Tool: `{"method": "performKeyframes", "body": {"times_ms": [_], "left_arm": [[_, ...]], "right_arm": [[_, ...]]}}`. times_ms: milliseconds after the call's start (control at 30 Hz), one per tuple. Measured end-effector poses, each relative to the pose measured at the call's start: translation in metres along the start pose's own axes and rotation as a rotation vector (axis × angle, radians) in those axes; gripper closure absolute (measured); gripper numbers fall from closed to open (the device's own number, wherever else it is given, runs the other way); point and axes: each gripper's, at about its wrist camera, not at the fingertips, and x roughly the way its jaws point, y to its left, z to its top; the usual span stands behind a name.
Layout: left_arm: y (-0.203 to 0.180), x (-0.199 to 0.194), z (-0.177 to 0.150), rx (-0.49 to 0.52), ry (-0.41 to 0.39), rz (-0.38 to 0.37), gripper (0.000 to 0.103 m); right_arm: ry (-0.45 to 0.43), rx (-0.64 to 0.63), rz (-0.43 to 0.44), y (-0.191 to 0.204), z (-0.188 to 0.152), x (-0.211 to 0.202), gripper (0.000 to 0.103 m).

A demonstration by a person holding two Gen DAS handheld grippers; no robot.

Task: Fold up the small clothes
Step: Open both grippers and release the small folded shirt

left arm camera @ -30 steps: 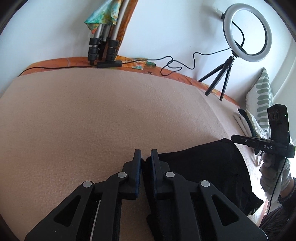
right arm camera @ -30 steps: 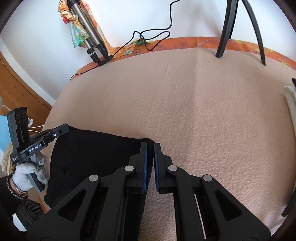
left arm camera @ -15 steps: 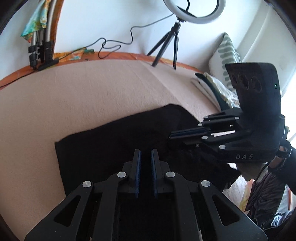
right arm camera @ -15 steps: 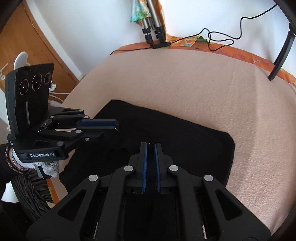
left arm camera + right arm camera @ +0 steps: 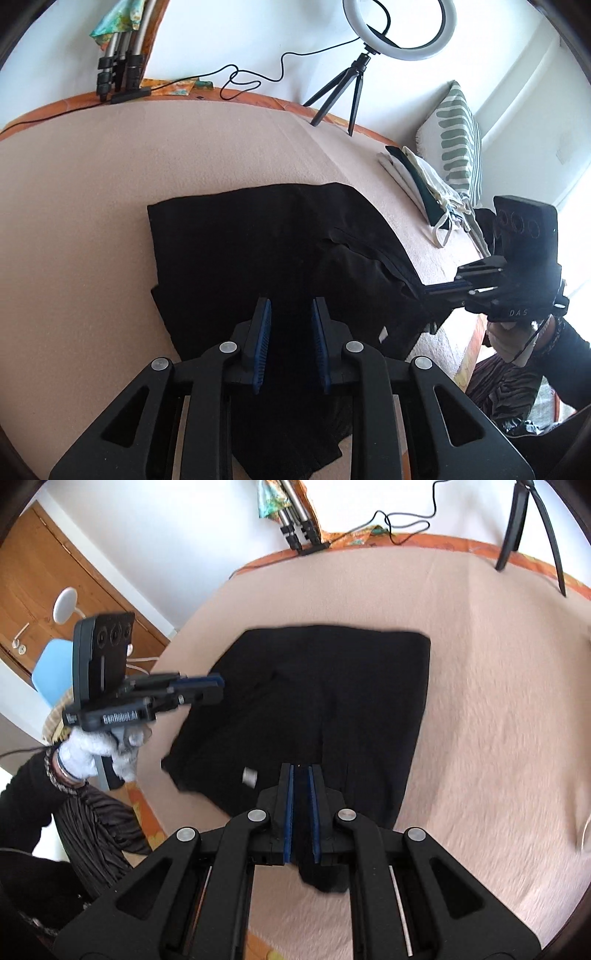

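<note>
Right wrist only: white garment tag (image 5: 250, 776).

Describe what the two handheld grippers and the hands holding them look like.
Both are matte black plastic with silver screws and ribbed blue pads on the fingers. The left gripper reads "GenRobot.AI" along its side and carries an upright black block with three round lenses. The right gripper is marked "DAS" and has a similar block. Each hand wears a white knit glove, a dark sleeve and a beaded bracelet. A thin black cable hangs from the right gripper's handle.
</note>
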Motion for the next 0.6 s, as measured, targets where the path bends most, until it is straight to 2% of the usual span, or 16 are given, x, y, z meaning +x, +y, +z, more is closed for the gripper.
{"method": "performKeyframes", "body": {"times_ms": [233,300,400,467,500,533,600], "left_arm": [[-0.011,0.001,-0.029,0.031,0.075,0.006,0.082],[-0.011,-0.002,-0.032,0.028,0.072,0.016,0.082],[-0.001,-0.017,-0.025,-0.016,0.012,0.021,0.082],[0.010,-0.025,-0.016,-0.064,-0.027,0.018,0.068],[0.016,-0.029,-0.014,-0.092,-0.046,0.015,0.065],[0.023,-0.032,-0.011,-0.124,-0.062,0.006,0.064],[0.039,-0.035,-0.004,-0.198,-0.080,-0.021,0.064]], "right_arm": [[0.083,0.015,-0.006,0.001,-0.038,0.006,0.094],[0.074,0.016,0.012,0.003,-0.046,-0.003,0.094],[0.001,0.034,0.020,0.003,-0.050,-0.026,0.093],[-0.049,0.076,-0.003,-0.006,-0.050,-0.038,0.063],[-0.079,0.100,-0.009,-0.010,-0.050,-0.043,0.040],[-0.103,0.124,-0.012,-0.016,-0.050,-0.046,0.036],[-0.104,0.174,-0.002,-0.027,-0.049,-0.047,0.036]]}}
